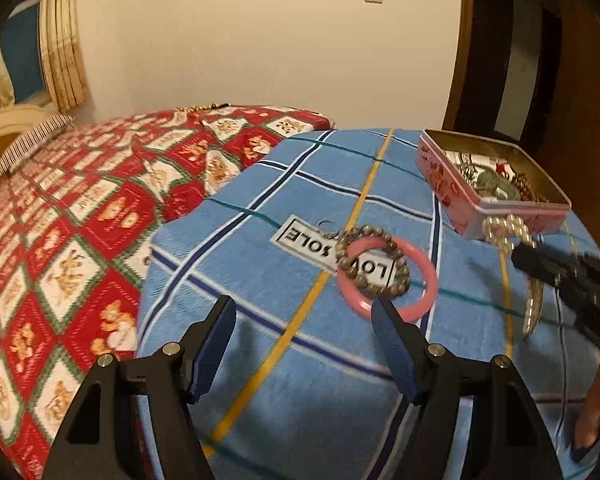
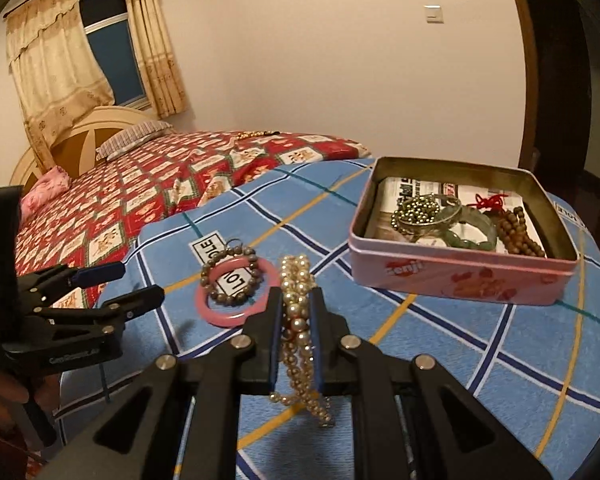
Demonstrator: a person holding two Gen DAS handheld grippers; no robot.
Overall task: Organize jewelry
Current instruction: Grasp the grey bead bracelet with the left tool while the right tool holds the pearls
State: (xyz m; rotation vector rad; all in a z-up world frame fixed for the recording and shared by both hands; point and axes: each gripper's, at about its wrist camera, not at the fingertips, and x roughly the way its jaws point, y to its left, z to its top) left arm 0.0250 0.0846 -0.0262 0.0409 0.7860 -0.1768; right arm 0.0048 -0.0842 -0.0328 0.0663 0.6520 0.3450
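A pink bangle [image 1: 416,307] [image 2: 220,317] lies on the blue checked cloth [image 1: 284,392] with a brown bead bracelet [image 1: 374,258] [image 2: 230,276] on top of it. My left gripper [image 1: 306,306] [image 2: 138,282] is open and empty just in front of them. My right gripper [image 2: 296,294] [image 1: 518,258] is shut on a pearl necklace [image 2: 298,320] [image 1: 506,228] and holds it above the cloth, left of the open pink tin [image 2: 452,276] [image 1: 452,184]. The tin holds a green bangle [image 2: 466,236], gold beads [image 2: 416,210] and brown beads [image 2: 518,232].
The blue cloth covers a raised surface beside a bed with a red patterned cover [image 1: 72,216] [image 2: 140,196]. A striped pillow [image 2: 132,138] and a wooden headboard [image 2: 80,136] lie at the far end. A doorway [image 1: 512,60] is at the right.
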